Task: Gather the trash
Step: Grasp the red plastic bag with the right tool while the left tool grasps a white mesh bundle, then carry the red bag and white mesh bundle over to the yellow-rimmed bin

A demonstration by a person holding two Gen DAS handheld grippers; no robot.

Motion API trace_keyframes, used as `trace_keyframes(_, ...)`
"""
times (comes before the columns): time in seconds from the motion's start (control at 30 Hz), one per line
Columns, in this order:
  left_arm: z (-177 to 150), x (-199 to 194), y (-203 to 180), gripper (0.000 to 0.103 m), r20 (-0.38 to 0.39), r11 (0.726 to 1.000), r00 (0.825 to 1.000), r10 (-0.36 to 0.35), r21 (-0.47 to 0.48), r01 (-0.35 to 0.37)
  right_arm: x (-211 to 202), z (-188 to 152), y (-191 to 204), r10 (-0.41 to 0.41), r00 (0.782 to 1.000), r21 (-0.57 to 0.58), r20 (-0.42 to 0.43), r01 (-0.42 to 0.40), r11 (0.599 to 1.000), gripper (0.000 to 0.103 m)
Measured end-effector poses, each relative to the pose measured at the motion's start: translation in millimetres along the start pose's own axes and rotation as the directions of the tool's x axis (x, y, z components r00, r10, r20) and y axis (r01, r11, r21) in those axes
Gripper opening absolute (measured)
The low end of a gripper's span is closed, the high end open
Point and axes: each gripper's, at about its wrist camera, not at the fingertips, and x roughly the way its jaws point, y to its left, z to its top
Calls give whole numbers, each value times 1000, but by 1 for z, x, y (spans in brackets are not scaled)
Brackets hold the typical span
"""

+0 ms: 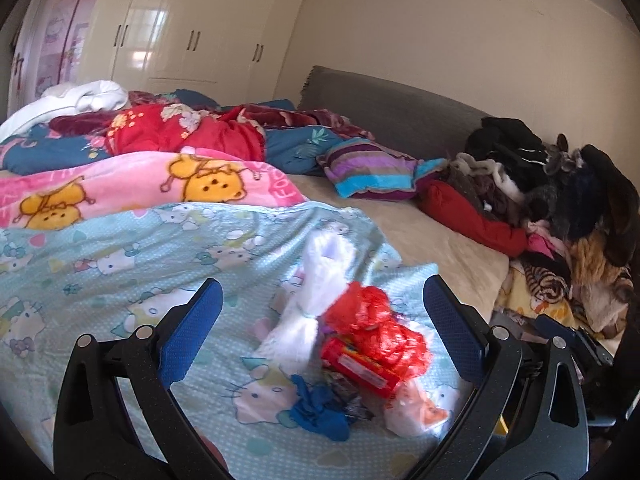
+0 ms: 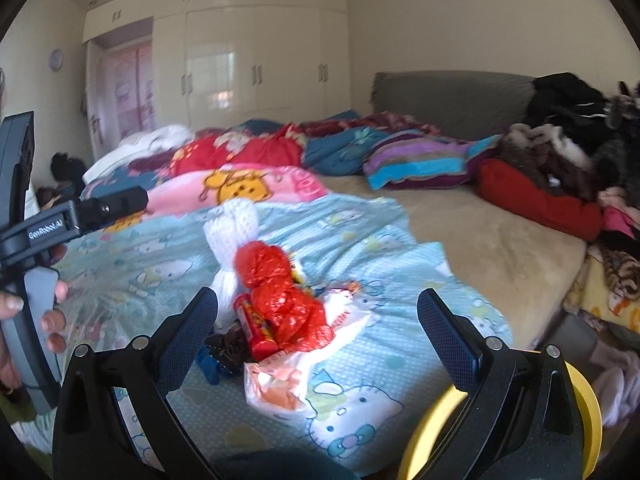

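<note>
A heap of trash lies on the light blue cartoon-cat blanket (image 1: 120,264): a crumpled red plastic bag (image 1: 376,328) (image 2: 280,292), a red snack tube (image 1: 360,368) (image 2: 256,328), a white foam net sleeve (image 1: 320,280) (image 2: 232,236), a white and orange wrapper (image 1: 416,408) (image 2: 280,384), a blue scrap (image 1: 316,412) (image 2: 208,364) and a dark wrapper (image 2: 228,344). My left gripper (image 1: 324,304) is open, hovering above the heap with nothing between its fingers. My right gripper (image 2: 320,312) is open too, just short of the heap. A hand (image 2: 52,312) holds the left gripper's handle at the left of the right wrist view.
Piled quilts (image 1: 180,132), a striped pillow (image 1: 372,168) and a grey headboard (image 1: 392,108) lie beyond. A clothes heap (image 1: 560,200) fills the bed's right side. A yellow round rim (image 2: 584,412) sits below my right gripper. Cream wardrobes (image 2: 248,64) line the far wall.
</note>
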Motion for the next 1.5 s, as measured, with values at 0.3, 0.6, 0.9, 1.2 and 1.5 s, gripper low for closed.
trace_keyframes(0.3,7,17,21,92,-35,999,999,23,-27,-24,53,12,9,103,984,-77,-149,-115,990,97)
trace_keyframes(0.6,7,63,4,92,-117,1000,993,-24,11,25,101,11,9,140,959,-158,-246,-182,970,97)
trace_keyframes(0.9,3,107,-1,88,-214,998,975,-60,-20,57,143,5,4,196,922,-128,-335,-250,960,80)
trace_keyframes(1.2,3,131,4,72,-265,996,961,-79,-51,68,153,-4,12,241,889,-125,-389,-310,942,50)
trace_keyframes(1.5,-3,130,1,19,-298,991,946,-124,-83,103,140,-10,12,266,881,-131,-392,-339,931,30)
